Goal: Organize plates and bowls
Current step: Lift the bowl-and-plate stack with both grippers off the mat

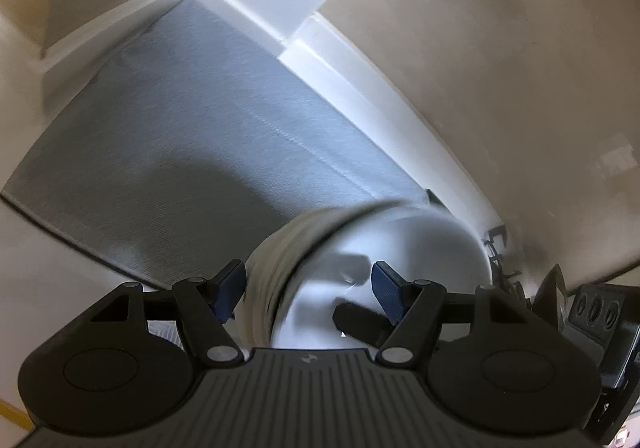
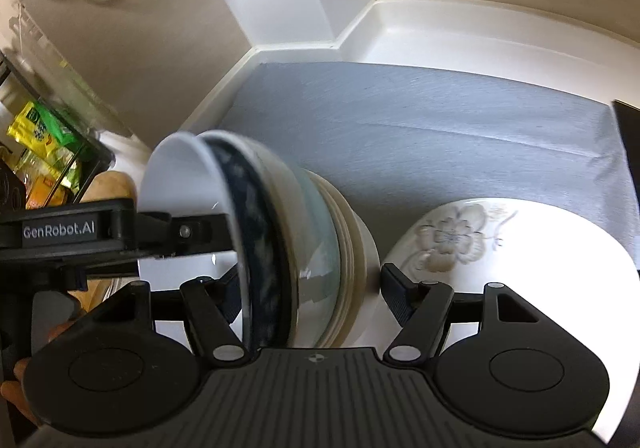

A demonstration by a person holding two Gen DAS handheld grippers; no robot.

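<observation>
We see bowl stack [image 2: 288,244] tipped on its side over grey mat [image 2: 440,135], beside floral plate [image 2: 480,248]. Left gripper [image 1: 306,290] & right gripper [image 2: 310,290] both spread wide around it, w/ no clamp. Risk: stack slides apart, hits plate.

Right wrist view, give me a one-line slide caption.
Tilted stack of nested bowls between open right gripper fingers, beside floral plate on grey mat.
</observation>
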